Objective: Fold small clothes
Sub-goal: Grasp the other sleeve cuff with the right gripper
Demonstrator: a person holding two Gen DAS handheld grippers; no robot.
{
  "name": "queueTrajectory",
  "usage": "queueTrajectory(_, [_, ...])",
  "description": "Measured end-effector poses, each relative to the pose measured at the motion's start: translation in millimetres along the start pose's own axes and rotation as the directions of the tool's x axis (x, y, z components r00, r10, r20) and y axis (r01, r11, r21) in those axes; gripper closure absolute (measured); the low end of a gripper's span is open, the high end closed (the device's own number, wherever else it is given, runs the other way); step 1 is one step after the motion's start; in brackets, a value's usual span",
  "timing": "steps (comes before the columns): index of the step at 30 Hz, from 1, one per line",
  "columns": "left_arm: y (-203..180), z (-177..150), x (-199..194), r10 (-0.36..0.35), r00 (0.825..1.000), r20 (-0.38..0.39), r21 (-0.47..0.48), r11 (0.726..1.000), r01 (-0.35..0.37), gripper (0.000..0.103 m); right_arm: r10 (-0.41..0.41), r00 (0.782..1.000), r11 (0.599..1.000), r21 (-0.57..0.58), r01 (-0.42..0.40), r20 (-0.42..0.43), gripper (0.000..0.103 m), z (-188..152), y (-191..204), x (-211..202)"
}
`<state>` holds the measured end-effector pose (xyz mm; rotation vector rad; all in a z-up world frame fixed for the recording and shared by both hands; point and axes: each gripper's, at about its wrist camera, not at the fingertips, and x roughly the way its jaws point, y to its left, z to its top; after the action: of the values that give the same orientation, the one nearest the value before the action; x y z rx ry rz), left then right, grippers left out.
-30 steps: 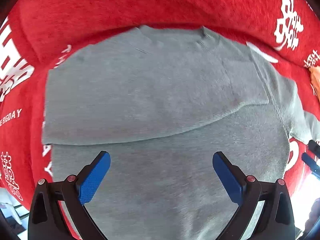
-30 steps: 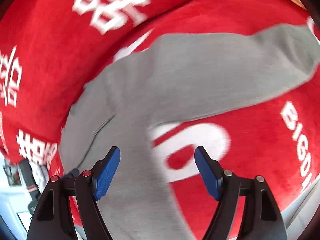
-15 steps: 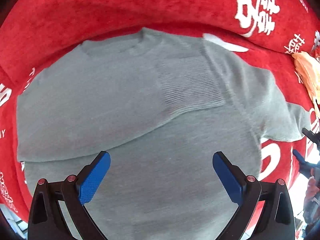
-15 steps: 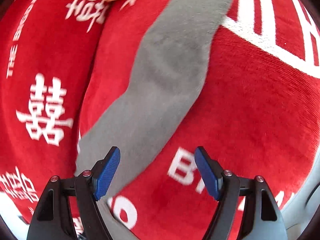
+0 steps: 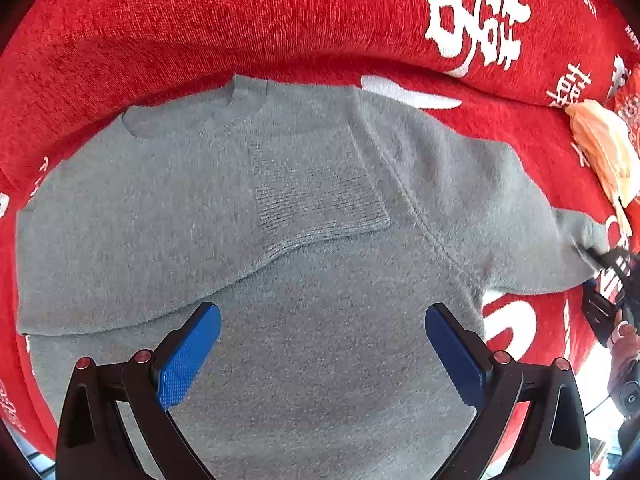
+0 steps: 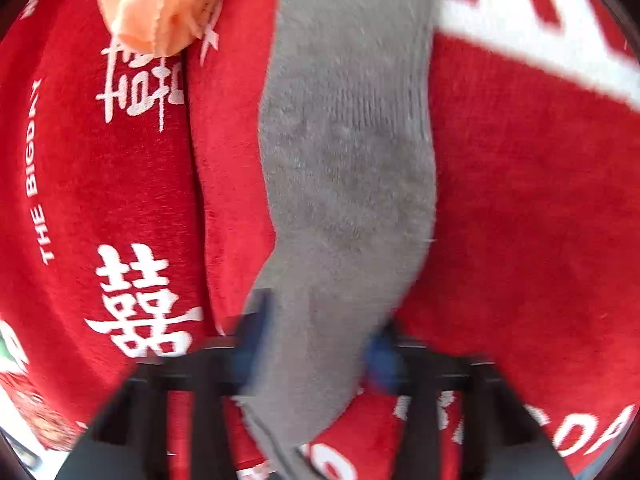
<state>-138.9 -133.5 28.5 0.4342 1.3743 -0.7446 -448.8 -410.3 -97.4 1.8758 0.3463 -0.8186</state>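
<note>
Left gripper (image 5: 322, 354) open, empty, hovering over sweater (image 5: 320, 360) hem (nothing between pads).

Right gripper (image 6: 316, 344) closing on sleeve (image 6: 348, 152) end, cloth between jaws.

Sleeve runs lengthwise away from sweater body across red blanket (image 6: 520, 220); right hand nearer.

Beyond sleeve: orange cloth (image 6: 160, 0).

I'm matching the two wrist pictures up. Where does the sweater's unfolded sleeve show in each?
Left wrist: the sleeve runs from the shoulder out to the right edge, where the right gripper meets its cuff.
Right wrist: the sleeve runs down the middle, with the closing jaws on either side of it at the bottom.
Shared landmark: the orange cloth.
</note>
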Motion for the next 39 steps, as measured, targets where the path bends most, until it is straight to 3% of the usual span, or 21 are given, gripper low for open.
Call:
queueTrajectory(1, [2,1,-2,-0.004,1.0,0.007,-0.008,1.0,0.004,0.001,0.025,1.0,1.0,0.016,-0.025,-0.012,0.097,0,-1,2])
queueTrajectory(4, [9,0,-7,-0.01,1.0,0.019,-0.018,1.0,0.011,0.001,0.084,0.996,0.996,-0.015,-0.084,-0.016,0.097,-5,9,2])
queueTrajectory(8, [24,-2,-11,-0.023,1.0,0.018,-0.042,0.999,0.024,0.001,0.154,0.984,0.977,-0.133,-0.165,-0.088,0.097,-22,44,6])
queueTrajectory(14, [64,-9,-24,-0.008,0.999,0.035,-0.103,0.995,0.012,0.001,0.171,0.954,0.9,-0.356,-0.253,-0.246,0.097,-78,124,32])
queueTrajectory(17, [89,-15,-33,0.019,0.998,0.058,-0.128,0.992,-0.012,0.001,0.117,0.941,0.819,-0.505,-0.272,-0.318,0.096,-123,167,55])
queueTrajectory(20, [118,-23,-43,0.061,0.995,0.077,-0.158,0.986,-0.048,0.001,0.014,0.928,0.697,-0.661,-0.277,-0.373,0.096,-182,201,86])
queueTrajectory(23, [143,-30,-51,0.09,0.992,0.091,-0.197,0.978,-0.071,0.001,-0.099,0.898,0.567,-0.766,-0.302,-0.428,0.096,-248,220,122])
queueTrajectory(27, [179,-43,-54,0.122,0.989,0.084,-0.259,0.961,-0.097,0.001,-0.296,0.858,0.409,-0.867,-0.283,-0.419,0.096,-326,213,176])
queueTrajectory(30, [199,-52,-54,0.134,0.988,0.076,-0.295,0.95,-0.106,0.001,-0.458,0.822,0.352,-0.918,-0.182,-0.339,0.092,-355,185,218])
queueTrajectory(31, [207,-56,-56,0.137,0.988,0.077,-0.307,0.946,-0.107,0.001,-0.484,0.814,0.357,-0.922,-0.15,-0.32,0.091,-356,179,225])
queueTrajectory(32, [208,-56,-54,0.139,0.987,0.078,-0.314,0.943,-0.108,0.001,-0.499,0.81,0.378,-0.919,-0.117,-0.308,0.078,-353,175,228])
queueTrajectory(33, [213,-59,-56,0.14,0.987,0.079,-0.322,0.941,-0.108,0.001,-0.488,0.814,0.428,-0.899,-0.092,-0.316,0.068,-347,169,227])
queueTrajectory(34, [220,-62,-57,0.141,0.987,0.079,-0.331,0.938,-0.107,0.001,-0.463,0.822,0.473,-0.877,-0.088,-0.332,0.047,-340,166,222])
queueTrajectory(35, [224,-64,-58,0.14,0.987,0.078,-0.335,0.936,-0.106,0.001,-0.425,0.836,0.524,-0.848,-0.085,-0.347,0.042,-332,165,216])
queueTrajectory(37, [231,-68,-58,0.137,0.988,0.076,-0.345,0.933,-0.103,0.001,-0.368,0.881,0.598,-0.801,-0.021,-0.298,0.042,-314,164,202])
queueTrajectory(38, [236,-69,-59,0.136,0.988,0.076,-0.35,0.931,-0.101,0.001,-0.355,0.894,0.62,-0.784,0.009,-0.271,0.048,-307,165,199])
queueTrajectory(39, [239,-71,-61,0.134,0.988,0.076,-0.354,0.93,-0.099,0.001,-0.341,0.908,0.647,-0.761,0.037,-0.245,0.061,-300,168,198])
